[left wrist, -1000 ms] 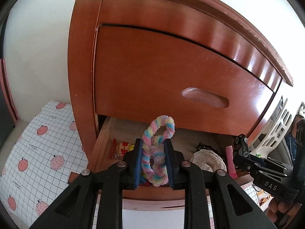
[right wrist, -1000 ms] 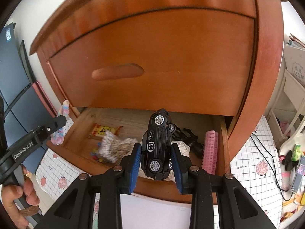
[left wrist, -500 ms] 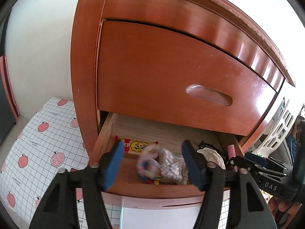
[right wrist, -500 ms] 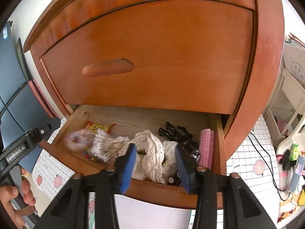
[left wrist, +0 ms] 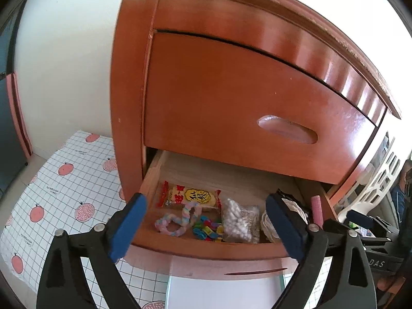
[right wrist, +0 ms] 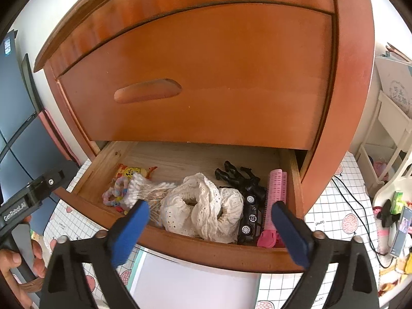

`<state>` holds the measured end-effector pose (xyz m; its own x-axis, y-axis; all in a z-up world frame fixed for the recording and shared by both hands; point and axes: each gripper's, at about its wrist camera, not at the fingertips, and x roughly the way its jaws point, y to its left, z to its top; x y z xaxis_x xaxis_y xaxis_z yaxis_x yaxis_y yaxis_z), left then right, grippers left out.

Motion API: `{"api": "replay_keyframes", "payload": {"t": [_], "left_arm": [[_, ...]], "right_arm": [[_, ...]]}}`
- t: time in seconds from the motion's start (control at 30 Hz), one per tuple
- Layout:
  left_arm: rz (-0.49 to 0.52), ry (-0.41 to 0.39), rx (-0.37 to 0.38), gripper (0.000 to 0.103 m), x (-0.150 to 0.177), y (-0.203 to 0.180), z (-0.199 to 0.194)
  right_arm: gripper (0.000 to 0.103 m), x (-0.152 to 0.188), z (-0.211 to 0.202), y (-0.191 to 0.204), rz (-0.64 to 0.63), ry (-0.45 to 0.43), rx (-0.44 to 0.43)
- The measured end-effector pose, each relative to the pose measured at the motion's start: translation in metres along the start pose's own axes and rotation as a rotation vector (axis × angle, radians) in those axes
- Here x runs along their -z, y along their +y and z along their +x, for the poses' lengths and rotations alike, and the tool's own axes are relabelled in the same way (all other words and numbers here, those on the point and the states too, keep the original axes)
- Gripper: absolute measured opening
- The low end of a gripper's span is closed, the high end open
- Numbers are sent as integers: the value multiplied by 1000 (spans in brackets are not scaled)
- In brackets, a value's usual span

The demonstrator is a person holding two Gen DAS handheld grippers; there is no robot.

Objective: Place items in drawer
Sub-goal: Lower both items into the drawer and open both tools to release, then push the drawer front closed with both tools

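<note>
The lower drawer (left wrist: 206,248) of a red-brown cabinet stands pulled out. In its left part lies a pastel pipe-cleaner twist (left wrist: 177,220), which also shows in the right wrist view (right wrist: 113,193). A black toy car (right wrist: 249,219) lies near the drawer's right front, beside a pink hair roller (right wrist: 276,188). My left gripper (left wrist: 206,199) hovers just in front of the drawer, its jaws opening wide with nothing between them. My right gripper (right wrist: 210,206) hangs over the drawer's front rim (right wrist: 206,251), its jaws likewise opening and empty.
The drawer also holds a snack packet (left wrist: 190,198), a bag of cotton swabs (left wrist: 239,221), coloured clips (left wrist: 208,230), a white lace cloth (right wrist: 203,206) and a black toy figure (right wrist: 239,175). A shut upper drawer (left wrist: 257,108) overhangs it. A strawberry-print mat (left wrist: 51,180) covers the floor.
Both grippers went from shut to wide open. The pipe-cleaner twist dropped from the left one into the drawer, and the toy car dropped from the right one beside the hair roller.
</note>
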<state>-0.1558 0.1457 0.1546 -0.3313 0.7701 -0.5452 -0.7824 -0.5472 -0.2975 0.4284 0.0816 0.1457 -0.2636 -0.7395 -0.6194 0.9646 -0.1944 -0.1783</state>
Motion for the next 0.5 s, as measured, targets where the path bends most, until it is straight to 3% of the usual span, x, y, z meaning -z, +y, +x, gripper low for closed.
{"api": "replay_keyframes", "payload": {"t": [0.07, 0.13, 0.5], "left_arm": [[-1, -24, -21, 103, 2, 1, -4], [-4, -54, -38, 103, 5, 1, -12], [-10, -54, -37, 103, 17, 2, -32]], "right_arm": [[103, 0, 0, 0, -1, -1, 3], [103, 1, -3, -1, -7, 1, 2], [103, 14, -33, -4, -9, -18, -7]]}}
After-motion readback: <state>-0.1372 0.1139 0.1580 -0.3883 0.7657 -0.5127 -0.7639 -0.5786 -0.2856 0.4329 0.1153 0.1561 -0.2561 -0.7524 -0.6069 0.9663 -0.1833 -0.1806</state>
